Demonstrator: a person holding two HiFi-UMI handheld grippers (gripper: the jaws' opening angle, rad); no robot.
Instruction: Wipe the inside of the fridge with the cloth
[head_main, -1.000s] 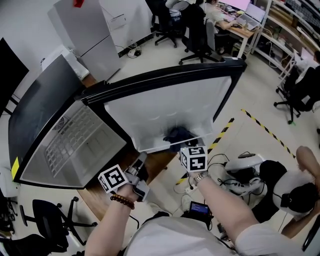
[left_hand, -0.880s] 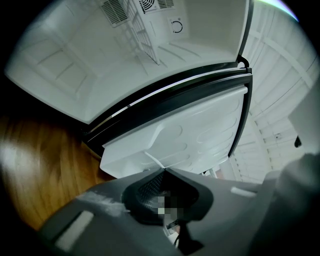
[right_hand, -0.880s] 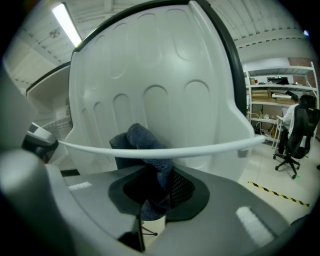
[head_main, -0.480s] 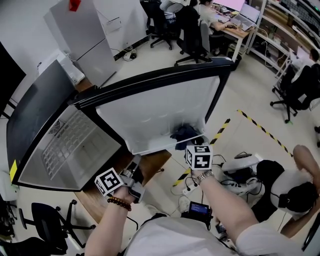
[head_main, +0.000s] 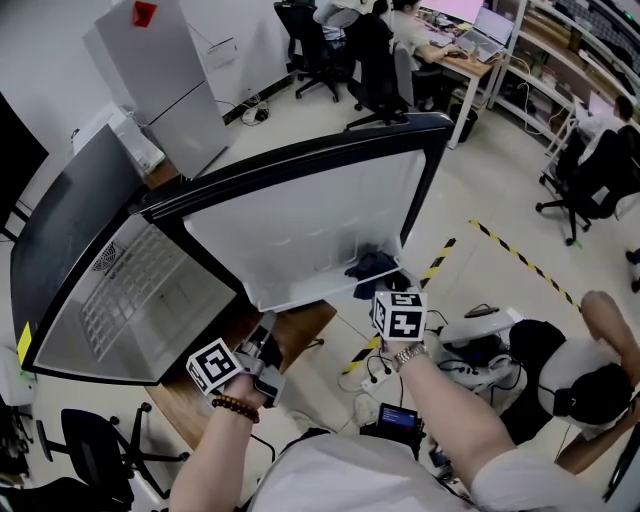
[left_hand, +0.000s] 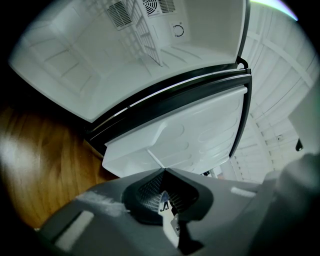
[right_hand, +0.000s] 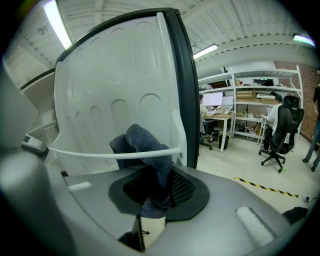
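Observation:
The small fridge stands open on a wooden table (head_main: 215, 395), its white interior (head_main: 150, 290) to the left and its door (head_main: 300, 230) swung out in the middle. My right gripper (head_main: 378, 282) is shut on the dark blue cloth (head_main: 372, 266), which bunches at the door's lower right, against the door shelf rail (right_hand: 100, 152). In the right gripper view the cloth (right_hand: 147, 150) hangs between the jaws in front of the door (right_hand: 115, 85). My left gripper (head_main: 268, 328) is shut and empty below the door's lower edge. The left gripper view shows the door (left_hand: 200, 130) and the interior (left_hand: 100, 60).
A tall grey cabinet (head_main: 165, 70) stands at the back left. Office chairs (head_main: 375, 60) and a desk (head_main: 470, 45) with people are behind the fridge. Yellow-black tape (head_main: 520, 260), cables and a headset (head_main: 485, 335) lie on the floor at the right, by a seated person (head_main: 600, 380).
My right gripper has carried the cloth to the right along the door's lower shelf, toward the door's free edge. The left gripper has kept its place.

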